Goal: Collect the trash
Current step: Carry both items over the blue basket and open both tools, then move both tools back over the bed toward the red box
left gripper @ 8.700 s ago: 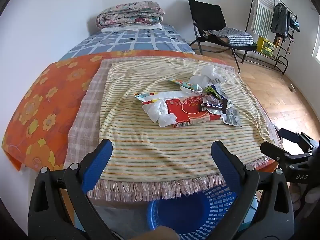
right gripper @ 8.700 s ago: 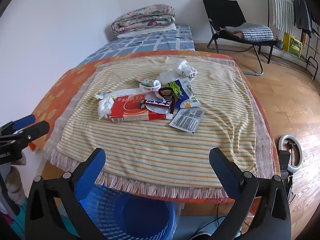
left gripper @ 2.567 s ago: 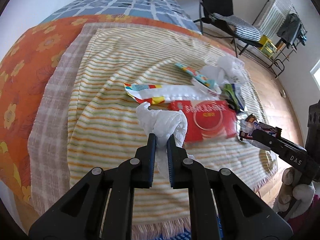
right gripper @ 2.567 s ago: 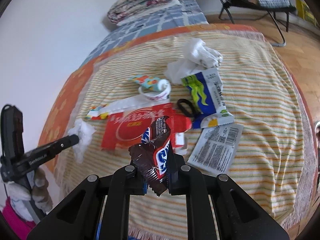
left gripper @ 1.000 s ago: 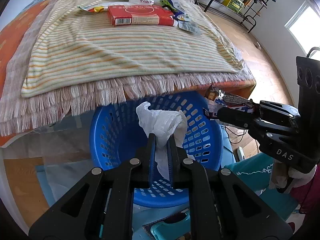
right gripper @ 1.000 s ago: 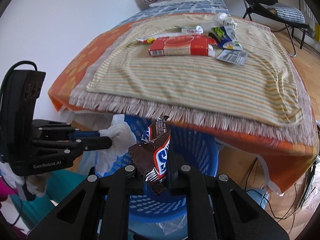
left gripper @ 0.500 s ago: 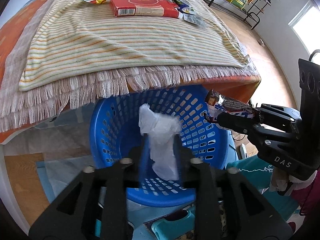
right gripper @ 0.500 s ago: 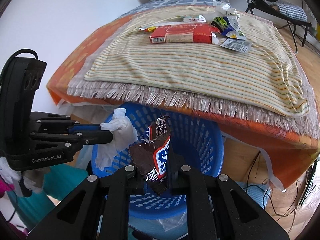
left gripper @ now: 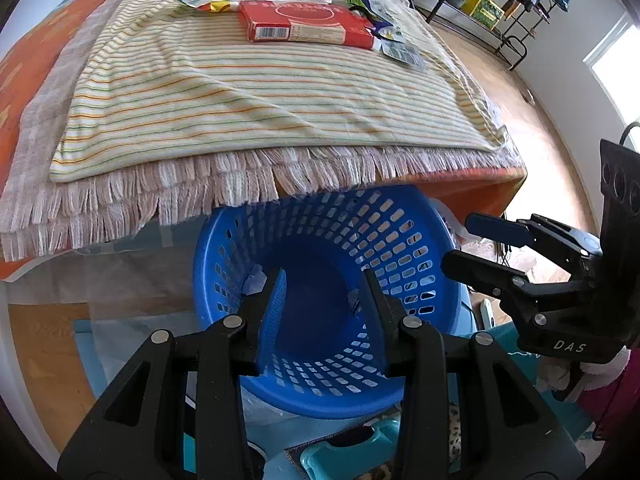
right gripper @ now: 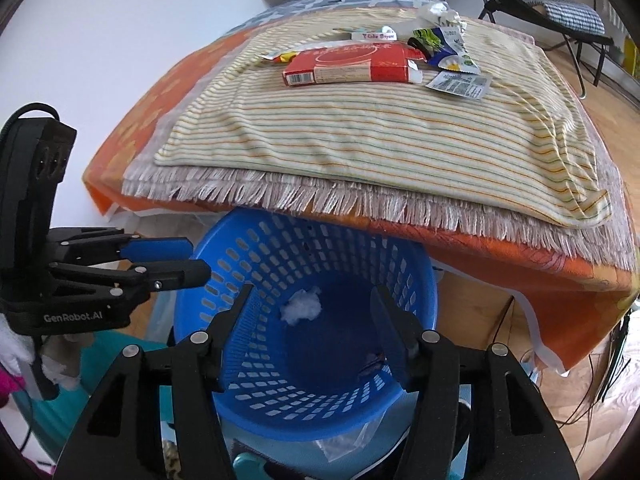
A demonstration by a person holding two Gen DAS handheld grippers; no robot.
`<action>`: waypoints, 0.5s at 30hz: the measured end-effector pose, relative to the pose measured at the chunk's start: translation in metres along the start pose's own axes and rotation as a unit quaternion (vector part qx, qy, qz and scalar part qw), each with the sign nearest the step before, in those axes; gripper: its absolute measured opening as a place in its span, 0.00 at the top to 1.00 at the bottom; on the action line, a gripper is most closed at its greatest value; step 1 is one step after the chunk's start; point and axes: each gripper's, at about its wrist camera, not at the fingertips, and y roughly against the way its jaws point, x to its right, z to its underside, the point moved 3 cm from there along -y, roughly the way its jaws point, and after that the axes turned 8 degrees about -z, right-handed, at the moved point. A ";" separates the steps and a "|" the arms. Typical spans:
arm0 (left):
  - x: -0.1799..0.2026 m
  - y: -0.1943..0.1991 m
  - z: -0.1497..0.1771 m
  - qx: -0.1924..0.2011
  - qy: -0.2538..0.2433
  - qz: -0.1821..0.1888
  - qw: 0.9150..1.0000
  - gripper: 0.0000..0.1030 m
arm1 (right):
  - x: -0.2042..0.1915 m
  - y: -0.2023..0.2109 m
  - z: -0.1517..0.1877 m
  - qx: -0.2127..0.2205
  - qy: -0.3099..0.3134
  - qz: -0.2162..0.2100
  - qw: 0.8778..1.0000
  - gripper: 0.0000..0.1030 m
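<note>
A blue plastic basket (left gripper: pixel 400 216) (right gripper: pixel 416 264) stands on the floor under the table's fringed edge. Both grippers point down into it. My left gripper (left gripper: pixel 322 284) (right gripper: pixel 198 258) is open with nothing between its fingers. My right gripper (right gripper: pixel 312 296) (left gripper: pixel 456 240) is opening its jaws, and they hold nothing. A crumpled white tissue (right gripper: pixel 300 308) lies on the basket floor, and a dark chocolate wrapper (right gripper: pixel 374 362) lies near its right wall. On the table remain a red box (left gripper: pixel 308 24) (right gripper: pixel 352 64), a barcode wrapper (right gripper: pixel 458 82) and other wrappers behind them.
A striped cloth (right gripper: pixel 380 136) with a fringe (right gripper: pixel 360 204) overhangs the basket's far rim. An orange floral cover (left gripper: pixel 24 64) lies beneath it. A folding chair (right gripper: pixel 560 4) and a drying rack (left gripper: pixel 520 8) stand on the wooden floor beyond. A teal object (left gripper: pixel 348 452) sits by the basket's base.
Both grippers opened over the basket. The left one let go of the white tissue and the right one let go of the chocolate wrapper; both pieces dropped into the basket.
</note>
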 end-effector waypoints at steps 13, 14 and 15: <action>-0.003 0.016 -0.036 0.036 -0.010 -0.008 0.999 0.49 | 0.003 0.006 -0.006 0.014 -0.004 0.020 1.000 0.34; -0.002 0.017 -0.041 0.040 -0.012 -0.009 0.999 0.49 | 0.004 0.006 -0.007 0.015 -0.006 0.022 1.000 0.33; -0.002 0.018 -0.046 0.044 -0.014 -0.010 0.999 0.49 | 0.005 0.007 -0.007 0.017 -0.008 0.023 1.000 0.33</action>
